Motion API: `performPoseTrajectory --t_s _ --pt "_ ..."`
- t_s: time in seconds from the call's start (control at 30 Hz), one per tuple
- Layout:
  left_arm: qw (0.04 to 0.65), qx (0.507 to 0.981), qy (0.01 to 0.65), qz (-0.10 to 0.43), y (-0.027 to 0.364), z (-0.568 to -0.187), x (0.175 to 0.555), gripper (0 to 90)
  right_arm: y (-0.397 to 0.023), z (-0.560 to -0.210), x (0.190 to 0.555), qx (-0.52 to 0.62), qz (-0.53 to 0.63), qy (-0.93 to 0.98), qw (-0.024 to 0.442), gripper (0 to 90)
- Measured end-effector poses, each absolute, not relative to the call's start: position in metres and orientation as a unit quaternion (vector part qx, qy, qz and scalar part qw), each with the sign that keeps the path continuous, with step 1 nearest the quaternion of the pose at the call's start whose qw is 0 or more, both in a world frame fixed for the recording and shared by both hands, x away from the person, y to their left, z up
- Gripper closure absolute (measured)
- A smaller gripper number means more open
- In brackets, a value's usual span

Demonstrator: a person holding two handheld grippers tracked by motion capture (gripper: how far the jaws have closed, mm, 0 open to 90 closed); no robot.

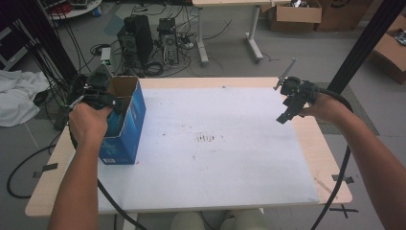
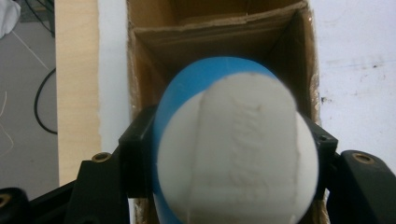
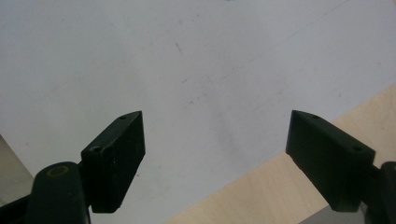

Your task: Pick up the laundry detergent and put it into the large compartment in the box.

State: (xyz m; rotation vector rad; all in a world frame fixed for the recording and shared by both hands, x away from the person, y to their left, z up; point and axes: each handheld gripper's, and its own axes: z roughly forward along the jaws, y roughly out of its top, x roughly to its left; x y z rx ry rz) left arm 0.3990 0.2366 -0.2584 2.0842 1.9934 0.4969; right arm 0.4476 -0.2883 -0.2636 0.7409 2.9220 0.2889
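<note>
A blue cardboard box [image 1: 127, 122] stands open-topped at the left of the white sheet [image 1: 215, 163]. My left gripper [image 1: 101, 98] hangs over its opening, shut on a rounded blue-and-white object [image 2: 233, 149]. In the left gripper view the black jaws of that gripper [image 2: 229, 156] clamp the object's two sides, and the box's brown inside [image 2: 210, 39] lies right beneath it. My right gripper [image 1: 288, 111] hovers over the right edge of the sheet. Its jaws [image 3: 215, 144] stand wide open with nothing between them.
The wooden table [image 1: 316, 143] shows as a bare rim around the sheet. On the floor behind are computer towers [image 1: 139, 40], tangled cables and cardboard boxes [image 1: 294, 14]. A black post [image 1: 364, 43] rises at the right, and white cloth [image 1: 16, 96] lies at the left.
</note>
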Motion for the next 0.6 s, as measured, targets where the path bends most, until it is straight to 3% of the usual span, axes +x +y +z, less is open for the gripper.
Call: performPoseTrajectory --t_s 0.6 --pt "0.086 0.709 0.684 0.148 0.241 -0.286 0.401 38.0 -0.291 -0.266 0.448 0.246 0.097 0.963 0.053 19.7"
